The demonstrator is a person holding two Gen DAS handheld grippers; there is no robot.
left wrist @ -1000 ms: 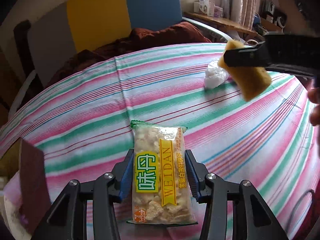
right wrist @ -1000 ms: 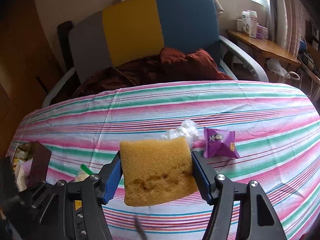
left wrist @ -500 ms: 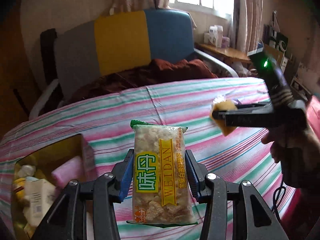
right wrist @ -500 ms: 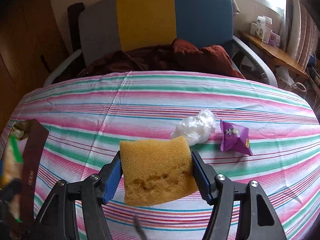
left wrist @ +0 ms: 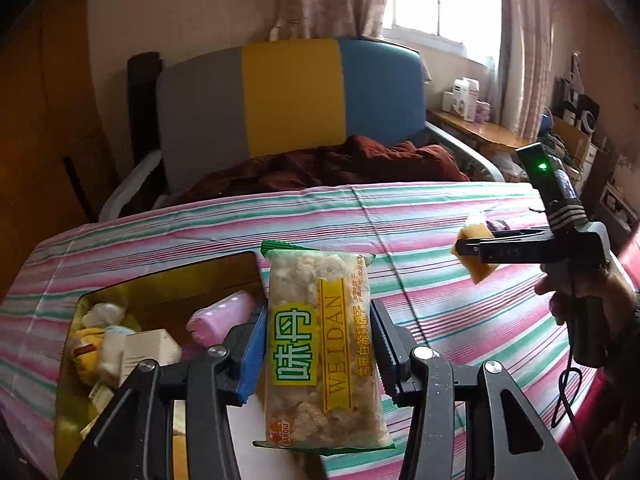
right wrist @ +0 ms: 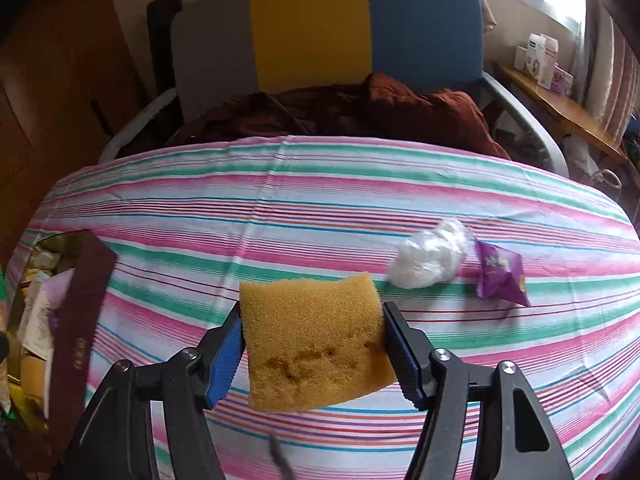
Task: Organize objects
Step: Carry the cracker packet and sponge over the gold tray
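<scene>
Left tongs (left wrist: 318, 344): clamped on the snack packet (left wrist: 320, 348), held at lower centre, beside the open box (left wrist: 168, 276) at lower left.
Right tongs (right wrist: 312, 344): clamped on the yellow sponge (right wrist: 314, 340), held above the striped bench (right wrist: 320, 208).
Bench, right of frame: white plastic wad (right wrist: 428, 258) lies just beside the purple packet (right wrist: 502, 272).

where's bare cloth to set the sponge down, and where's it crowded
The sponge is clamped in the right tool. Bare striped tablecloth runs from the box on the left across to the white plastic wad, and along the far edge by the chair. It is crowded inside the box and around the wad and purple packet.
</scene>
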